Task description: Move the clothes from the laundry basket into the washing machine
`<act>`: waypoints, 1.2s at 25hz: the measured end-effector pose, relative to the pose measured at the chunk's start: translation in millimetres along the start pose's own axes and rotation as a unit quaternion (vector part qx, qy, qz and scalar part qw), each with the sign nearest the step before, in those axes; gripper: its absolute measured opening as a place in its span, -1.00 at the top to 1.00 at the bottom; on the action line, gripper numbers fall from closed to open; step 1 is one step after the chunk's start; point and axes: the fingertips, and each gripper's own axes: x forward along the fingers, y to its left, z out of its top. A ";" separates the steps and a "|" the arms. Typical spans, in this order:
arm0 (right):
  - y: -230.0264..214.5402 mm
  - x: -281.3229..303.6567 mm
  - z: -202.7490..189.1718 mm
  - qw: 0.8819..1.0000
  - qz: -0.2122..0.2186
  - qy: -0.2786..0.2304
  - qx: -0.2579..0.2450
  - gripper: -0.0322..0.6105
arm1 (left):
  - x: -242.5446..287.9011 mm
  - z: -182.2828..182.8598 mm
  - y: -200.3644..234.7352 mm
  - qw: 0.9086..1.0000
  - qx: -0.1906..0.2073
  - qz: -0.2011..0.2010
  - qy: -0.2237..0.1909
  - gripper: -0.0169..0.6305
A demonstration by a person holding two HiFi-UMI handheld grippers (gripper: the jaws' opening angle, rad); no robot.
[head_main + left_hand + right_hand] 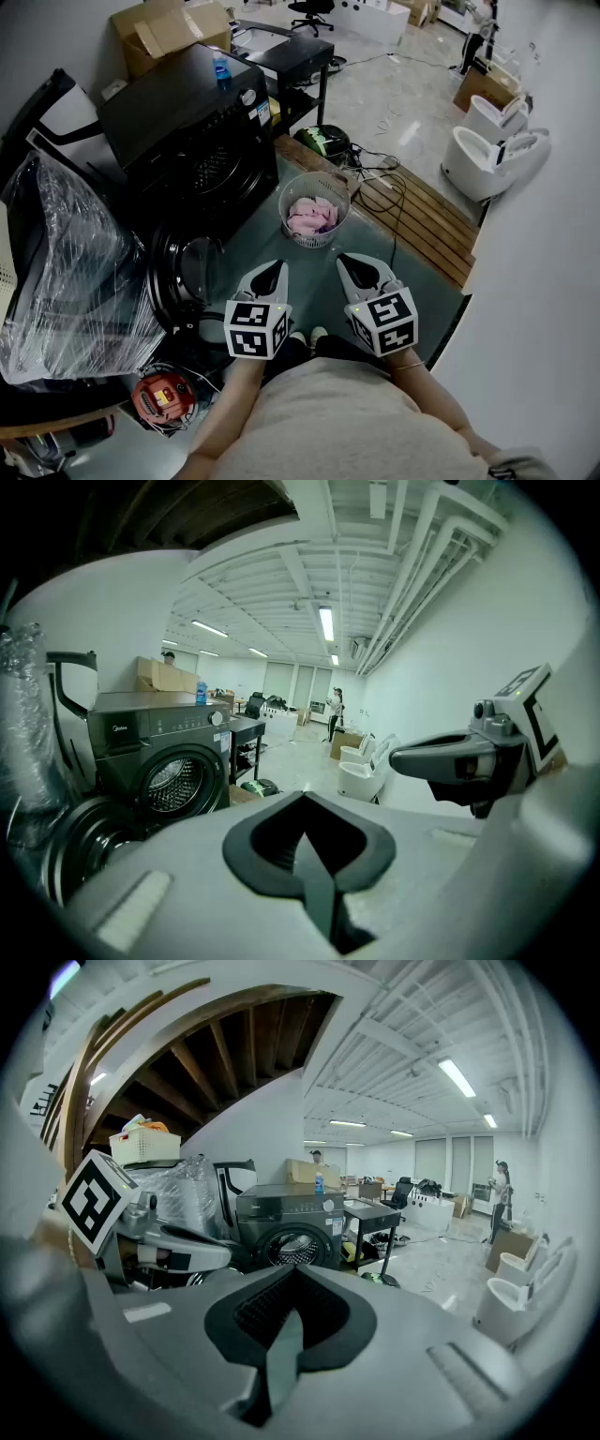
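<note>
A round wire laundry basket [330, 184] stands on the floor ahead of me with pink clothes [312, 217] inside. To its left is the black washing machine [187, 131], and its round door [185, 270] hangs open in front. My left gripper [269, 273] and right gripper [359, 270] are held side by side just short of the basket, both shut and empty. The left gripper view shows its own jaws [305, 847] closed together, with the machine [159, 761] beyond. Through the right gripper view I see closed jaws [286, 1335] and the machine [286, 1227]. Neither gripper view shows the basket.
A plastic-wrapped bulky item [66, 272] stands left of the machine. A blue bottle [221, 70] sits on the machine's top. Behind are cardboard boxes [169, 28] and a black table [286, 52]. A wooden platform [422, 220] with cables [380, 183] lies right of the basket.
</note>
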 end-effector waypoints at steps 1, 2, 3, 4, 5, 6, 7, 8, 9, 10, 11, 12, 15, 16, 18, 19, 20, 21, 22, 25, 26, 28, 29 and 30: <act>0.6 0.1 -0.7 1.000 0.000 0.001 0.002 0.82 | -0.9 -0.6 0.5 1.000 0.000 0.000 0.002 0.95; 1.2 0.4 -1.3 1.000 0.000 0.002 0.004 0.82 | -1.5 -1.0 1.2 1.000 -0.001 -0.001 0.002 0.95; 2.0 0.8 -1.8 1.000 0.000 0.003 0.006 0.82 | -2.0 -1.1 2.2 1.000 -0.004 0.000 0.002 0.95; 3.2 1.4 -1.9 1.000 0.001 0.004 0.008 0.82 | -2.0 -0.8 3.5 1.000 -0.009 0.000 0.000 0.95; 4.8 2.2 -1.4 1.000 0.004 0.004 0.010 0.82 | -1.6 -0.3 4.7 1.000 -0.015 0.000 -0.003 0.95; 7.0 3.2 -0.5 1.000 0.006 0.002 0.010 0.82 | -0.9 -0.1 5.6 1.000 -0.019 0.000 -0.004 0.95; 9.3 4.4 0.6 1.000 0.009 0.001 0.010 0.82 | -0.1 -0.2 6.2 1.000 -0.019 -0.001 -0.004 0.95; 11.5 5.7 1.7 1.000 0.011 0.001 0.008 0.82 | 0.7 -0.2 6.7 1.000 -0.017 -0.002 -0.004 0.95; 13.2 7.0 2.7 1.000 0.012 0.001 0.006 0.82 | 1.3 0.2 7.4 1.000 -0.015 -0.003 -0.003 0.95; 14.5 8.4 3.5 1.000 0.013 0.001 0.005 0.82 | 2.0 0.8 8.3 1.000 -0.013 -0.005 -0.002 0.95; 15.5 10.0 4.2 1.000 0.015 0.002 0.006 0.82 | 2.6 1.4 9.3 1.000 -0.011 -0.006 -0.001 0.95; 16.6 11.8 4.8 1.000 0.017 0.002 0.011 0.82 | 2.8 1.9 10.3 1.000 -0.010 -0.008 0.000 0.95; 21.3 17.9 7.6 0.999 0.018 -0.002 0.038 0.82 | 1.8 1.6 14.1 1.000 -0.004 -0.018 0.002 0.95; 24.2 19.9 7.7 0.999 0.017 -0.002 0.042 0.82 | 1.4 0.5 16.6 1.000 -0.002 -0.020 0.003 0.95; 32.3 24.3 4.8 0.999 0.020 0.002 0.042 0.82 | 1.7 -1.4 24.6 1.000 -0.001 -0.022 0.005 0.95; 36.3 26.7 1.7 0.999 0.023 0.008 0.042 0.82 | 2.3 -2.1 29.4 1.000 -0.002 -0.023 0.007 0.95; 39.3 29.0 -2.2 0.999 0.027 0.015 0.042 0.82 | 3.2 -2.9 34.2 1.000 -0.003 -0.025 0.009 0.95; 40.0 31.1 -6.0 0.998 0.029 0.021 0.044 0.82 | 4.7 -3.8 39.0 1.000 -0.004 -0.027 0.012 0.95; 37.6 33.4 -8.6 0.998 0.029 0.025 0.049 0.82 | 6.8 -4.3 44.1 0.999 -0.005 -0.028 0.015 0.95; 17.4 43.2 -6.3 0.997 0.011 0.024 0.068 0.82 | 17.1 -0.8 59.1 1.000 -0.003 -0.025 0.018 0.95; 10.2 47.5 -4.5 0.997 0.004 0.023 0.073 0.82 | 21.8 1.0 63.4 1.000 -0.002 -0.022 0.019 0.95; -3.4 57.5 -3.0 0.997 -0.007 0.025 0.076 0.82 | 33.6 3.5 72.0 1.000 0.002 -0.015 0.023 0.95; -10.5 64.4 -2.3 0.997 -0.011 0.026 0.076 0.82 | 41.4 5.1 77.1 1.000 0.003 -0.011 0.026 0.95; -18.1 72.8 -0.9 0.997 -0.012 0.027 0.075 0.82 | 50.7 7.5 82.5 1.000 0.002 -0.008 0.028 0.95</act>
